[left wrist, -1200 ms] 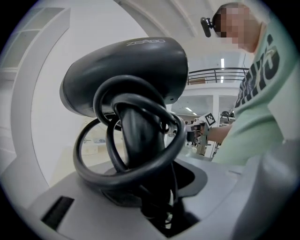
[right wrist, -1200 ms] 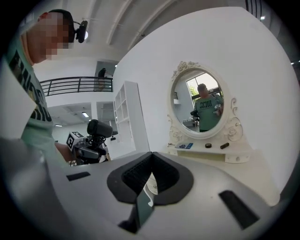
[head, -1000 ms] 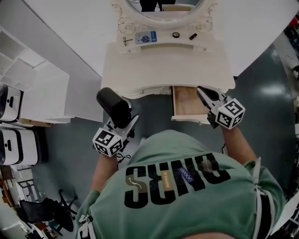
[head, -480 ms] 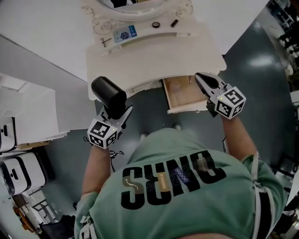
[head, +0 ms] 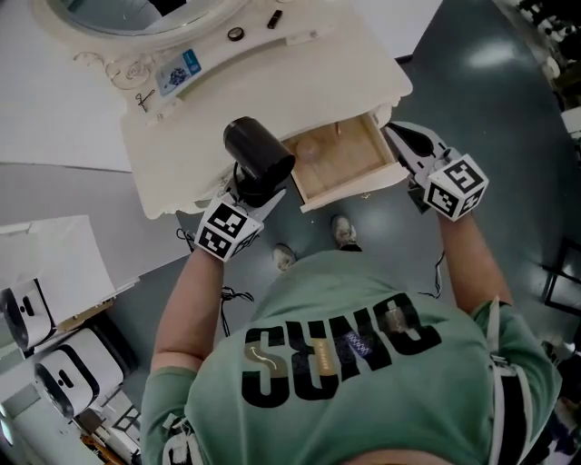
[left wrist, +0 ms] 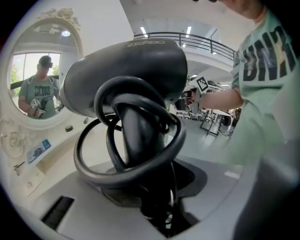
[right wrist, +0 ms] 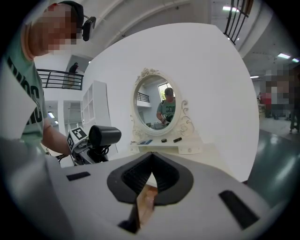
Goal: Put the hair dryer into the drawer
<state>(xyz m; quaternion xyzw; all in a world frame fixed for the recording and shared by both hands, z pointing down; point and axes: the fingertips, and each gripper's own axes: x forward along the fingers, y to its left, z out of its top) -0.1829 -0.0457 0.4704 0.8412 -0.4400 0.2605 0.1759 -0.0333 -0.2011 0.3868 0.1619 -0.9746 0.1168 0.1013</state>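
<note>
A black hair dryer (head: pixel 259 159) stands barrel-up at the open drawer's left front corner, over the dressing table's front edge. My left gripper (head: pixel 252 193) is shut on its handle, which has the black cord wound round it (left wrist: pixel 126 140). The dryer's barrel (left wrist: pixel 126 75) fills the left gripper view. The wooden drawer (head: pixel 352 189) is pulled out and looks bare inside. My right gripper (head: pixel 399 141) hangs by the drawer's right corner, jaws together with nothing in them. In the right gripper view (right wrist: pixel 150 164) the dryer (right wrist: pixel 104 135) shows at the left.
The cream dressing table (head: pixel 272 86) carries an oval mirror (head: pixel 136 14) and a shelf with scissors (head: pixel 141 98), a blue card (head: pixel 179 67) and small dark items. White shelving (head: pixel 45 263) stands at lower left. The person's shoes (head: pixel 341 232) are below the drawer.
My left gripper has carried the hair dryer to the right and down, from beside the table to the drawer's left corner. My right gripper has shifted along with the drawer's right side.
</note>
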